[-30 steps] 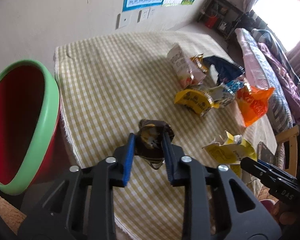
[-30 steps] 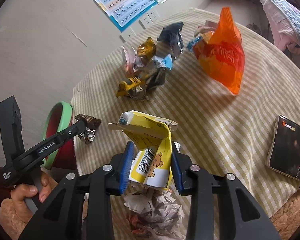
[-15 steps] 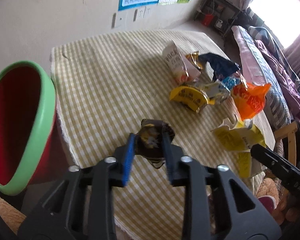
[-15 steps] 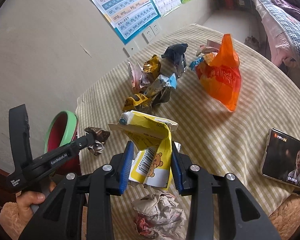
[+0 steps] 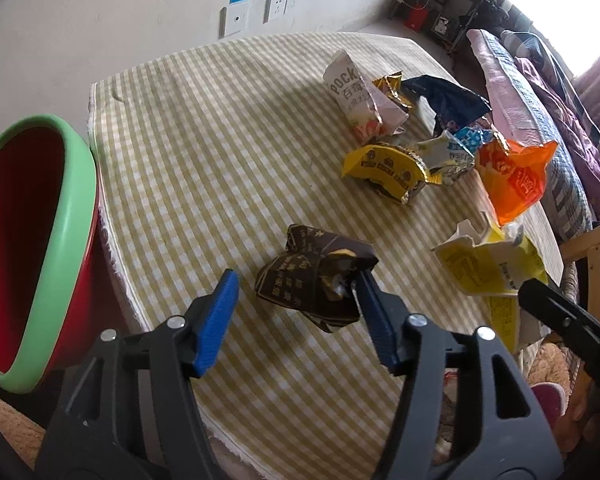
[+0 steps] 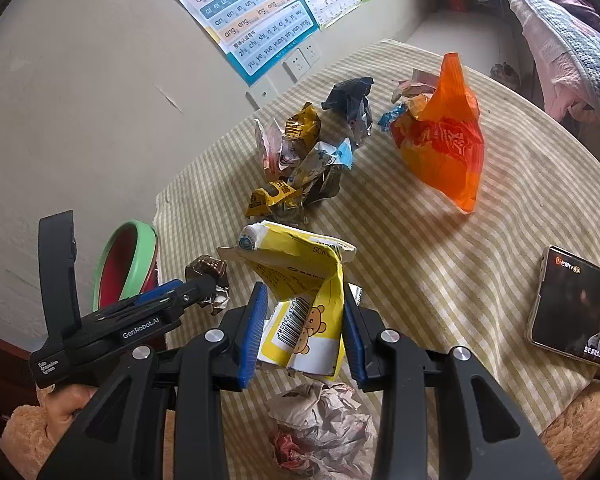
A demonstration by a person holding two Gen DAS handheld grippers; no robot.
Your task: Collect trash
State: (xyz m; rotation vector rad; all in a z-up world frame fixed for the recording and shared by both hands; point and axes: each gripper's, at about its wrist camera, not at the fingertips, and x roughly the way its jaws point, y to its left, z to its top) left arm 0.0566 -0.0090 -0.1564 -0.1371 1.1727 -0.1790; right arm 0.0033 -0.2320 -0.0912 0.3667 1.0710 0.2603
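Note:
My left gripper (image 5: pixel 296 312) is open over the table's near-left part. A crumpled dark brown wrapper (image 5: pixel 312 276) sits between its jaws, against the right pad and clear of the left one. The red bin with a green rim (image 5: pixel 76 216) stands just left of the table. My right gripper (image 6: pixel 304 328) is shut on a crushed yellow carton (image 6: pixel 300 292) and holds it above the checked tablecloth (image 6: pixel 440 264). In the right wrist view the left gripper (image 6: pixel 204 284) with the brown wrapper (image 6: pixel 206 268) shows near the bin (image 6: pixel 140 248).
A pile of snack wrappers (image 5: pixel 392 152) and an orange plastic bag (image 5: pixel 516 180) lie at the far right of the table. Crumpled white paper (image 6: pixel 320 420) lies at the near edge. A phone (image 6: pixel 572 316) lies at the right. A wall with posters stands behind.
My left gripper has opened: its jaws were shut on the brown wrapper and now stand wide apart, with the wrapper loose against the right pad. The right gripper still holds the carton.

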